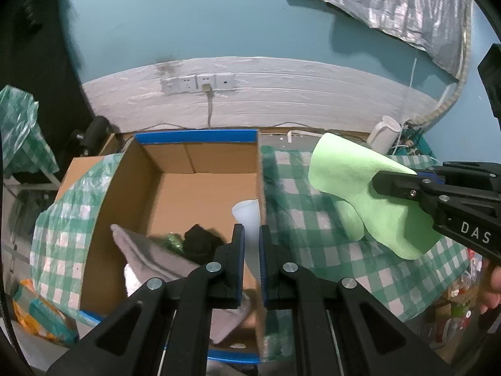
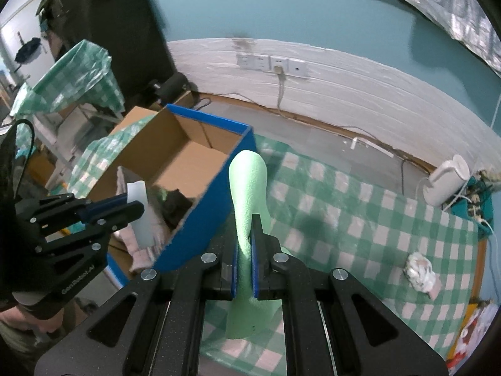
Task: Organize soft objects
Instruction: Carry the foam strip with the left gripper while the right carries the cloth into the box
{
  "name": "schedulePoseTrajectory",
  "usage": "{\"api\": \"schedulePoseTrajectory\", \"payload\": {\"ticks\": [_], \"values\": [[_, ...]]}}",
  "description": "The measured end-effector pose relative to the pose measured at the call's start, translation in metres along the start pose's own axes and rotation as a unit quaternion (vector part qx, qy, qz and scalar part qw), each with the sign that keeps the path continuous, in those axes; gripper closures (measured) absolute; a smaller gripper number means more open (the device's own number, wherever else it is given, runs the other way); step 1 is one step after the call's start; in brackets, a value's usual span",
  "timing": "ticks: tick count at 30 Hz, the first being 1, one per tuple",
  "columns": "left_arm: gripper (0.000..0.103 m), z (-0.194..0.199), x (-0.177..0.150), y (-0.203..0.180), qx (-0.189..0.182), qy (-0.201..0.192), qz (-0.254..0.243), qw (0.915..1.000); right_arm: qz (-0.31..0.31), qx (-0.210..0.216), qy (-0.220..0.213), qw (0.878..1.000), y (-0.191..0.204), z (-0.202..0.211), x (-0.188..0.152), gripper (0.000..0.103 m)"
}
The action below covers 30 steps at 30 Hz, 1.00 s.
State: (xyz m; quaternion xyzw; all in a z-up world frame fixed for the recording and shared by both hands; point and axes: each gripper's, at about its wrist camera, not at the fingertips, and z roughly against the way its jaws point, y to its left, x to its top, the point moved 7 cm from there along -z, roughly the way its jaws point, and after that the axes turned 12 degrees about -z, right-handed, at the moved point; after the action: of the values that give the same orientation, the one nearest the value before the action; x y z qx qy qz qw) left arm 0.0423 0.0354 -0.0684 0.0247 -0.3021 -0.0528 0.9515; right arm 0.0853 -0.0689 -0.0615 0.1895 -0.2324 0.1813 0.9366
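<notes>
Light green cloth [image 2: 249, 194] clamped in right gripper [image 2: 246, 269], held above the green-checked tablecloth [image 2: 360, 219], beside the box. Pale white soft piece [image 1: 249, 219] pinched in left gripper [image 1: 251, 263], over the open cardboard box [image 1: 203, 188]. Box holds grey cloth [image 1: 150, 253] and a black item [image 1: 200, 241].

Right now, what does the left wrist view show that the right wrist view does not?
Only the left wrist view: the orange packet beside the box. Only the right wrist view: the crumpled white wad on the checked cloth. Both: the cardboard box, the right gripper shut on the green cloth, and the left gripper shut on a white piece.
</notes>
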Motion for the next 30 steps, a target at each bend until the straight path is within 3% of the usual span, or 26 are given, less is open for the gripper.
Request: {"api": "schedulePoseTrajectory", "payload": {"ticks": [14,30], "values": [[0.094,-0.005,-0.021,0.046,0.011,0.011,0.035,0.9993,0.041,0.024,0.012,0.999,0.069,-0.031,0.02,0.097],[0.092,-0.019,-0.051,0.093,0.032,0.036,0.072,0.9962,0.073,0.038,0.06,0.995,0.12,-0.085,0.012,0.097]]}}
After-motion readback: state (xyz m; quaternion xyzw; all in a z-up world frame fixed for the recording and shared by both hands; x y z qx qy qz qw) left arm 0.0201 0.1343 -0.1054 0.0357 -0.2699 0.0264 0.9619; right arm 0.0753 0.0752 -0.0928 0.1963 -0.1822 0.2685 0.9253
